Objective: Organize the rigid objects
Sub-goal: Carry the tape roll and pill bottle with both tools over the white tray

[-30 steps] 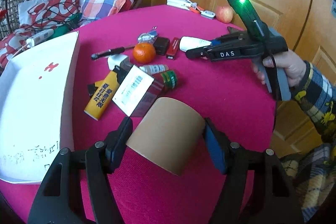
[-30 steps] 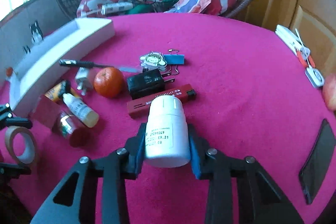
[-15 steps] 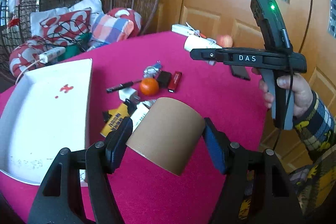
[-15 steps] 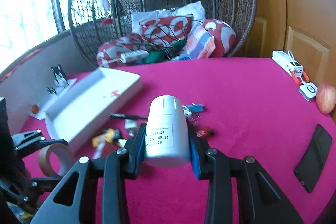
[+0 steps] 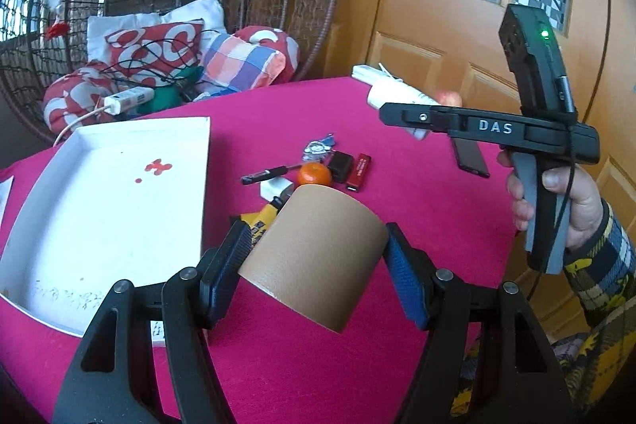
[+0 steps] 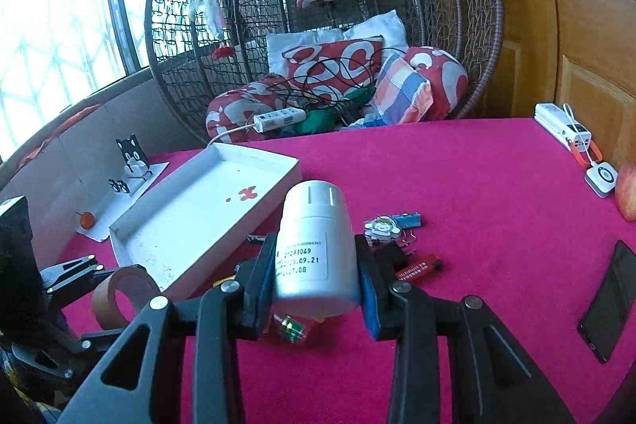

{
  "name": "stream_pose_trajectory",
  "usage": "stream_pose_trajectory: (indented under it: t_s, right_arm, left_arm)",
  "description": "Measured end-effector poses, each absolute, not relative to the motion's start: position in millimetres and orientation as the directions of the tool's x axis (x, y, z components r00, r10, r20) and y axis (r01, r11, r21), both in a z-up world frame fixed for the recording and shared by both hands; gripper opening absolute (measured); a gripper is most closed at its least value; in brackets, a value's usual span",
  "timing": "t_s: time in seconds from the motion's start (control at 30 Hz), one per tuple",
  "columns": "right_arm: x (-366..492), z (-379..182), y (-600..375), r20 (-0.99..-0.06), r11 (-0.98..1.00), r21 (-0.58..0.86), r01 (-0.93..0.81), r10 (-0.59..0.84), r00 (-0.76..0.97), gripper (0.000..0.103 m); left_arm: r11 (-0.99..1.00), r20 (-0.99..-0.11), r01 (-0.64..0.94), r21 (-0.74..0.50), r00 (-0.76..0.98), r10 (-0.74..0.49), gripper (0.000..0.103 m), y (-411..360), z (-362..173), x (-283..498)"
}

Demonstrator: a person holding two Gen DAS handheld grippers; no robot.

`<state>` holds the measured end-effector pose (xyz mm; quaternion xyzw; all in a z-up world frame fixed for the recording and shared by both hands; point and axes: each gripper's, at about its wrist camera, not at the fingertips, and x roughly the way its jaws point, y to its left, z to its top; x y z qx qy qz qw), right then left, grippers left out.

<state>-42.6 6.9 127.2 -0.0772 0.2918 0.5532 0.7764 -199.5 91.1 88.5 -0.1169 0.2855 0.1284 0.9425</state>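
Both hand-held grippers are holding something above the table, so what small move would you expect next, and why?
Probably a short carry toward the white tray. The left hand-held gripper is clamped on the brown tape roll, the right hand-held gripper on the white bottle; both are clear of the pink tablecloth, and the tray has bare floor.

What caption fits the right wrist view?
Right gripper holds a white bottle above the pink tablecloth, white tray beyond.

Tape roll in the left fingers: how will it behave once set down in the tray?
The tape roll is a hollow ring, so it is probably light and stiff. Placed on its curved side in the white tray it would likely roll; flat on an open end it should stay put.
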Motion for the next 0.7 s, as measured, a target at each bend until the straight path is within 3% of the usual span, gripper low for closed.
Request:
stream_pose_trajectory:
  t_s: [0.7]
  right_arm:
    - [-64.0,135.9,42.4,-0.540,0.306,0.228,-0.924,0.830,0.142,0.036]
  left_arm:
    - [0.867,-0.535,-0.459,-0.193,0.790,0.299,0.068,137.4,97.1,-236.4]
